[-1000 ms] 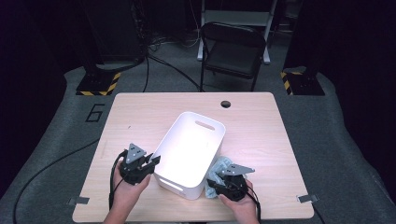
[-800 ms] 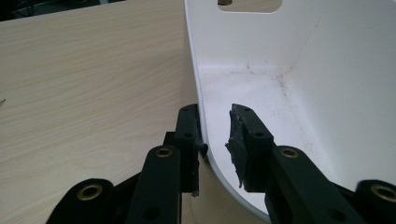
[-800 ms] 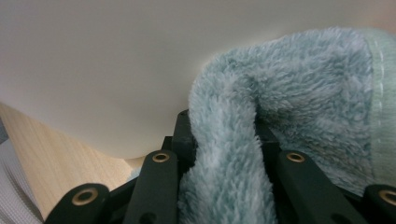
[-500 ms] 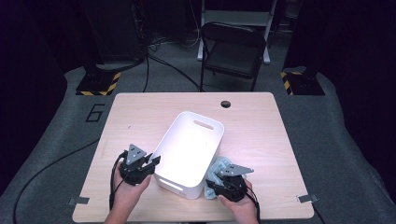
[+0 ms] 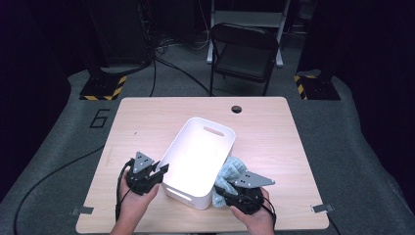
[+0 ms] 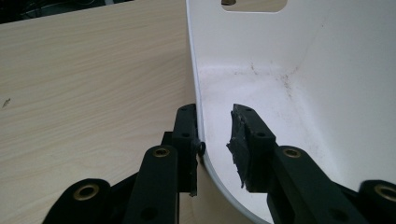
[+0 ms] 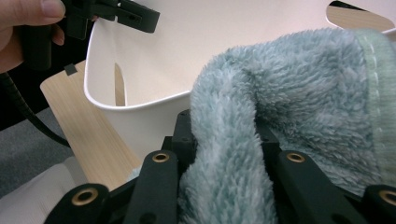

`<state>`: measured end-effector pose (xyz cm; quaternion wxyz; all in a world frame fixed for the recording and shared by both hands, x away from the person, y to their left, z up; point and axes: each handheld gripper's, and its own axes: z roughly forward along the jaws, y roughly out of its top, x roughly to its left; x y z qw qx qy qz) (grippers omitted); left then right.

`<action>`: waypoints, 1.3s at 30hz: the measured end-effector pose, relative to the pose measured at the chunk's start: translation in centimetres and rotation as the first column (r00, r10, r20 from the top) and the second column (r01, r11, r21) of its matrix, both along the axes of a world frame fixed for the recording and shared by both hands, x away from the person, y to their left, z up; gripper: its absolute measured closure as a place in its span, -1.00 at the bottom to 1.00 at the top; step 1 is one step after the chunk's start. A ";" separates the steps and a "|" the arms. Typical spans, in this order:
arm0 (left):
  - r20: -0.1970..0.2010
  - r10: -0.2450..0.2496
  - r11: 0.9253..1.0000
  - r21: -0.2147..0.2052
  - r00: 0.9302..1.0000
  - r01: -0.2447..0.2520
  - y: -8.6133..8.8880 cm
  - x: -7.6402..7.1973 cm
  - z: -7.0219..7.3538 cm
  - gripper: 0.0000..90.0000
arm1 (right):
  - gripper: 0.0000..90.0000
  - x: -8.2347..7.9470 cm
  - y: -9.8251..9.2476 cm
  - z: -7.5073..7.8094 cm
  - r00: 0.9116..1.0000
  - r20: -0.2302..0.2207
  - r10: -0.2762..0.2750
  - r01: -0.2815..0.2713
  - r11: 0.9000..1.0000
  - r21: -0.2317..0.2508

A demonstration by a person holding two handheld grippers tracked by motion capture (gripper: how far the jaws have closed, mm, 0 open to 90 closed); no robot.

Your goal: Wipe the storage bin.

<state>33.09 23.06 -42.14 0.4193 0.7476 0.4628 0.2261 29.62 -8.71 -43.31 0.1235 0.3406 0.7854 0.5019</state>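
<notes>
A white plastic bin (image 5: 198, 154) stands slantwise in the middle of the wooden table (image 5: 274, 132), with nothing inside it. My left gripper (image 5: 161, 170) is at its near left corner. In the left gripper view the jaws (image 6: 215, 128) straddle the bin's wall (image 6: 261, 46): the outer jaw touches it, the inner pad stands apart, so the gripper is open. My right gripper (image 5: 220, 193) is shut on a fluffy light teal cloth (image 5: 232, 169), held up beside the bin's right wall. The cloth (image 7: 289, 84) bulges between my right jaws (image 7: 224, 126), close to the bin's rim (image 7: 140, 100).
A black folding chair (image 5: 244, 54) stands beyond the table's far edge. A round cable hole (image 5: 237, 108) sits near that edge. Tape strips (image 5: 319, 208) mark the front corners. Bare wood lies left and right of the bin.
My right gripper has risen with the cloth, which now hangs higher beside the bin's right wall. The left gripper and the bin have stayed put.
</notes>
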 end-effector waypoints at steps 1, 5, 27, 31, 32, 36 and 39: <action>0.000 0.001 1.000 0.001 1.000 -0.001 0.0 0.0 0.0 0.59 | 0.55 0.0 0.0 -0.2 1.000 -0.004 0.004 -0.004 1.000 0.009; 0.001 0.004 1.000 0.002 1.000 -0.004 -0.1 0.0 0.0 0.59 | 0.55 -0.4 0.4 -1.4 0.999 -0.034 0.008 -0.008 1.000 -0.011; -0.022 -0.009 0.999 -0.053 1.000 0.008 0.4 0.0 -0.2 0.38 | 0.55 3.4 0.2 -6.9 0.984 -0.169 -0.050 0.033 0.995 -0.099; -0.019 -0.018 0.999 -0.047 1.000 0.017 0.2 -0.1 -0.2 0.33 | 0.50 3.0 -0.2 -6.8 0.983 -0.180 -0.038 0.024 0.996 -0.082; -0.018 -0.019 0.999 -0.045 1.000 0.018 0.2 -0.1 -0.2 0.32 | 0.46 3.0 -0.2 -6.8 0.984 -0.176 -0.040 0.026 0.996 -0.080; -0.010 -0.016 0.999 -0.044 1.000 0.016 0.1 -0.1 -0.3 0.31 | 0.26 2.5 -0.7 -6.7 0.981 -0.184 -0.062 0.045 0.995 -0.091; -0.016 -0.022 0.999 -0.044 1.000 0.021 0.2 0.0 -0.3 0.29 | 0.15 2.1 -1.3 -6.2 0.981 -0.176 -0.082 0.067 0.993 -0.092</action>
